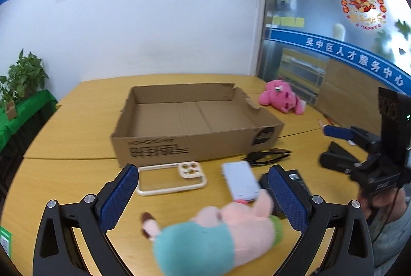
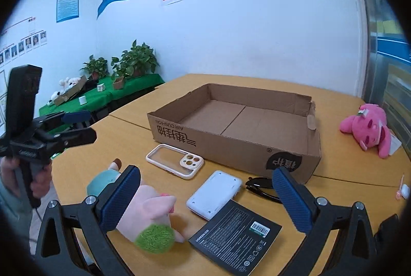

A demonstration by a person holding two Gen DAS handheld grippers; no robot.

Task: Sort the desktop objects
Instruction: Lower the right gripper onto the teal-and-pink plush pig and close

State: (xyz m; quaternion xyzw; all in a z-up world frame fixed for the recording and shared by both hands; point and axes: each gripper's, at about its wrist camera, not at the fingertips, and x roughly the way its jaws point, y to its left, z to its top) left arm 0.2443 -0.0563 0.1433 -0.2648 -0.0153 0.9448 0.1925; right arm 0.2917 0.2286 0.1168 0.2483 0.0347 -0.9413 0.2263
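An open, empty cardboard box (image 1: 195,140) (image 2: 231,145) stands mid-table. In front of it lie a cream phone case (image 1: 170,178) (image 2: 177,160), a white power bank (image 1: 241,182) (image 2: 214,193), black sunglasses (image 1: 267,155) (image 2: 259,188) and a black packet (image 2: 235,236). A pink and teal plush (image 1: 218,235) (image 2: 143,214) lies nearest. My left gripper (image 1: 203,199) is open above the plush. My right gripper (image 2: 205,199) is open above the power bank and packet. A magenta plush (image 1: 281,98) (image 2: 368,129) lies at the far right.
The wooden table (image 1: 77,127) meets a white wall behind and a glass partition (image 1: 334,19) on the right. A green-covered side table with potted plants (image 2: 133,63) stands at the left. A small white item (image 2: 404,190) lies near the right edge.
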